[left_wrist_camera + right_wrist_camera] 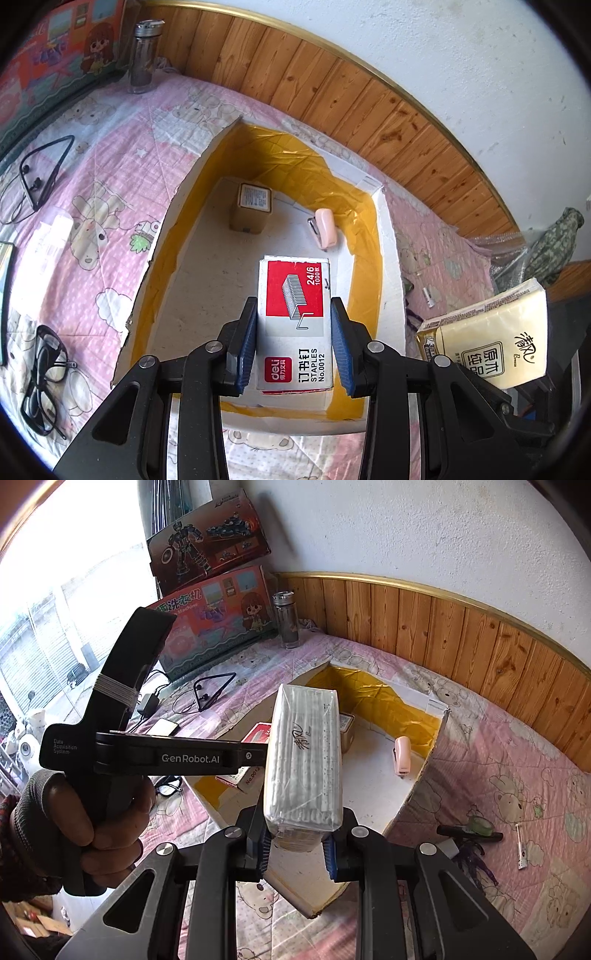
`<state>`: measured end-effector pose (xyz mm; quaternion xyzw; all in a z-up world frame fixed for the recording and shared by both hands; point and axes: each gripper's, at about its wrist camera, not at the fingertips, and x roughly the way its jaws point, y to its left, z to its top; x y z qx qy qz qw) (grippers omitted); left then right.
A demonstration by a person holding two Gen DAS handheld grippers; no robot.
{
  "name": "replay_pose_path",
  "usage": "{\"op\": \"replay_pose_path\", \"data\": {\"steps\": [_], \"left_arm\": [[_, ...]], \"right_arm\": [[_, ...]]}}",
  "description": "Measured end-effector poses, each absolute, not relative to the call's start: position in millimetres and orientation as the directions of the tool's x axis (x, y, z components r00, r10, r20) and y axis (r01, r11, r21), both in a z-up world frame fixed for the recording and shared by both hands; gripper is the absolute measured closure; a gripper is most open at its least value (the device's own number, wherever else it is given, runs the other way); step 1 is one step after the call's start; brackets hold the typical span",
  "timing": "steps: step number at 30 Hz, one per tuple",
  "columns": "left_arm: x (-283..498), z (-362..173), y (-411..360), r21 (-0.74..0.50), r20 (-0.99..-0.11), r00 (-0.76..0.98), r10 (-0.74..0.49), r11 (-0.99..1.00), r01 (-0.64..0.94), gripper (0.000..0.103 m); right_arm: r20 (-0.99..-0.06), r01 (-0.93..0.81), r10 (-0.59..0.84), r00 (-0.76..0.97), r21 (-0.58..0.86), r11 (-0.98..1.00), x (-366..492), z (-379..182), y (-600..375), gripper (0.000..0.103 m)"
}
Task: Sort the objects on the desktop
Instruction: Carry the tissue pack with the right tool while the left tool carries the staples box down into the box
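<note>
A red and white staples box (295,325) lies between the fingers of my left gripper (294,343) over the floor of the white storage box (388,258) lined with yellow tape. The blue pads stand a little off its sides, so the jaws look open. A small brown carton (251,208) and a pink stapler (325,227) lie inside the box. My right gripper (299,843) is shut on a tissue pack (304,760) and holds it above the storage box (424,782). The pack also shows at the right of the left wrist view (491,339).
On the pink quilt lie black glasses (44,376), a neckband earphone (44,173), a glass bottle (142,55), toy boxes (218,620), a dark pen (469,832) and a small white tube (521,845). A wood-panelled wall (480,638) runs behind.
</note>
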<state>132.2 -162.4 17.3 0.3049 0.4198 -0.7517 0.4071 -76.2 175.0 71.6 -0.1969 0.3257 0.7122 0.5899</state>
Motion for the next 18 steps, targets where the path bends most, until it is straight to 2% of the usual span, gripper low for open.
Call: {"op": "replay_pose_path", "data": {"steps": [18], "left_arm": [[123,-1,-192,-0.358,-0.86,-0.422,-0.287,-0.248,0.9,0.065]], "right_arm": [[-0.759,-0.946,0.565,-0.322,0.278,-0.167,-70,52,229,0.079]]}}
